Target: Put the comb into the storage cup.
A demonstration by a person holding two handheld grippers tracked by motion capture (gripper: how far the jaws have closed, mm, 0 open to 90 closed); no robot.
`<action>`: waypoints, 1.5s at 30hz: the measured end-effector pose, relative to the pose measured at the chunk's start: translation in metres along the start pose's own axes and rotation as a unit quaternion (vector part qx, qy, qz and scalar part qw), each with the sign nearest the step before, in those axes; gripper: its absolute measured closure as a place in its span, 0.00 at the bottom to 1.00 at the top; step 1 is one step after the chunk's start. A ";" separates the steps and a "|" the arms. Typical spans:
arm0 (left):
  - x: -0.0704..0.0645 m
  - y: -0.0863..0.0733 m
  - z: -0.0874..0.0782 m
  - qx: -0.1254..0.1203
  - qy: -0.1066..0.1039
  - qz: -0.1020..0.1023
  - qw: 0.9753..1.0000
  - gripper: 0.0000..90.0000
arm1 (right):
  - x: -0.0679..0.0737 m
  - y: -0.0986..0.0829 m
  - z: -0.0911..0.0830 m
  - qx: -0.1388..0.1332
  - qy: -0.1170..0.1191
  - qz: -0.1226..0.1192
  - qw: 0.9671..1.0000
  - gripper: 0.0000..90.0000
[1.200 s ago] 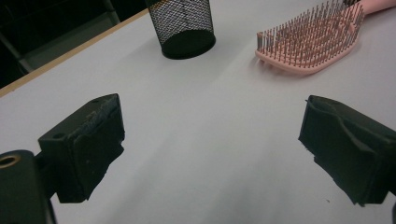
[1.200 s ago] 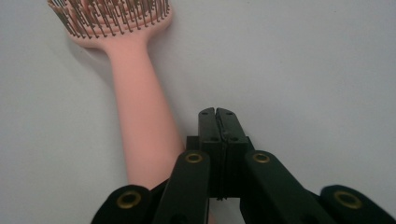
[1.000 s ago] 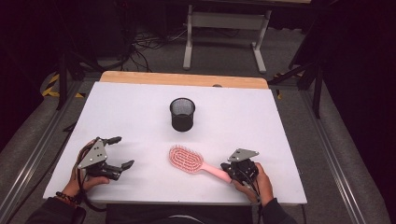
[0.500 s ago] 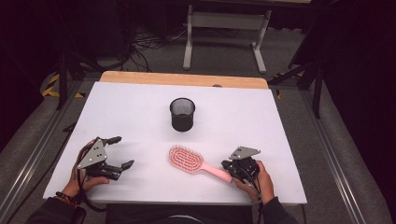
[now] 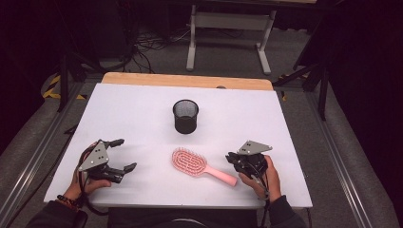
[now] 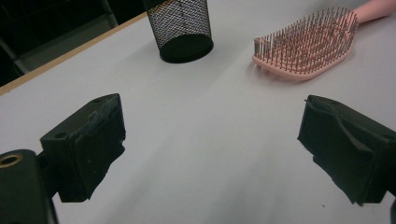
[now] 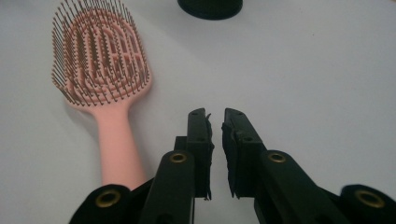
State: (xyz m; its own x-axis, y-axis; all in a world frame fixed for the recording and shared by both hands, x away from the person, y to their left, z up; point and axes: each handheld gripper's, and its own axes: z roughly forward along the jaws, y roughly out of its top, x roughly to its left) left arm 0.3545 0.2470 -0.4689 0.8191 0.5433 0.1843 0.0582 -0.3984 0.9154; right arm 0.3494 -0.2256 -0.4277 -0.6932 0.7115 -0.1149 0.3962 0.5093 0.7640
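Observation:
A pink hairbrush (image 5: pixel 192 163) lies bristles up on the white table (image 5: pixel 142 109), its handle pointing to the near right. A black mesh cup (image 5: pixel 186 116) stands upright behind it. My left gripper (image 5: pixel 124 154) rests at the near left, jaws wide open with nothing between them; its own view shows the cup (image 6: pixel 180 25) and brush (image 6: pixel 308 44) ahead of the gripper (image 6: pixel 210 140). My right gripper (image 5: pixel 233 159) sits just right of the handle's end. In its view the gripper (image 7: pixel 215 119) is shut on nothing, with the brush (image 7: pixel 100 60) lying beside it to the left, apart from it.
The table's wooden far edge (image 5: pixel 190 80) borders a dark floor with cables and a grey metal stand (image 5: pixel 228 23). Metal rails run along both sides of the table. The cup's base (image 7: pixel 210 5) shows at the top of the right gripper view.
My right gripper has edged slightly forward, away from the table's near edge. The brush, the cup and my left gripper have stayed where they were.

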 end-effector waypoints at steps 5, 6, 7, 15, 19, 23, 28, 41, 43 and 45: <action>0.001 0.000 -0.001 0.001 0.001 0.000 1.000 0.09 | 0.000 0.003 -0.001 -0.009 -0.008 -0.006 1.000 0.82; 0.001 0.000 -0.001 0.001 0.001 0.000 1.000 0.09 | 0.000 0.004 -0.001 -0.012 -0.008 -0.006 1.000 0.81; 0.000 0.000 -0.001 0.001 0.001 -0.001 1.000 0.09 | 0.000 0.005 -0.002 -0.017 -0.009 -0.008 1.000 0.77; 0.001 0.000 0.000 0.001 0.001 -0.004 1.000 0.09 | -0.002 0.010 -0.008 -0.057 -0.022 -0.007 0.998 0.56; 0.001 0.000 -0.001 0.000 0.001 -0.004 1.000 0.09 | 0.002 0.012 -0.011 -0.083 -0.021 -0.019 0.996 0.47; 0.001 0.000 -0.001 0.000 0.001 -0.003 1.000 0.09 | 0.007 0.013 -0.012 -0.099 -0.027 -0.029 0.994 0.37; 0.001 0.000 -0.001 0.001 0.000 -0.003 1.000 0.09 | 0.010 0.014 -0.011 -0.108 -0.027 -0.035 0.993 0.27; 0.001 0.000 -0.002 -0.001 -0.002 -0.003 1.000 0.09 | 0.016 0.016 -0.007 -0.129 -0.015 -0.032 0.991 0.06; 0.001 0.000 -0.002 -0.001 -0.001 -0.002 1.000 0.09 | 0.018 0.017 -0.006 -0.126 -0.019 -0.034 0.991 0.05; 0.001 0.000 -0.001 0.000 0.002 -0.001 1.000 0.08 | 0.019 0.017 -0.006 -0.125 -0.024 -0.036 0.991 0.05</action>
State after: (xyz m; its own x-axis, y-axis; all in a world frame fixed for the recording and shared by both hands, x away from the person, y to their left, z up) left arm 0.3550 0.2488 -0.4681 0.8169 0.5464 0.1847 0.0594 -0.3981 0.9154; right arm 0.3393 -0.2057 -0.4130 -0.6831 0.7025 -0.1997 0.1815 0.4281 0.8853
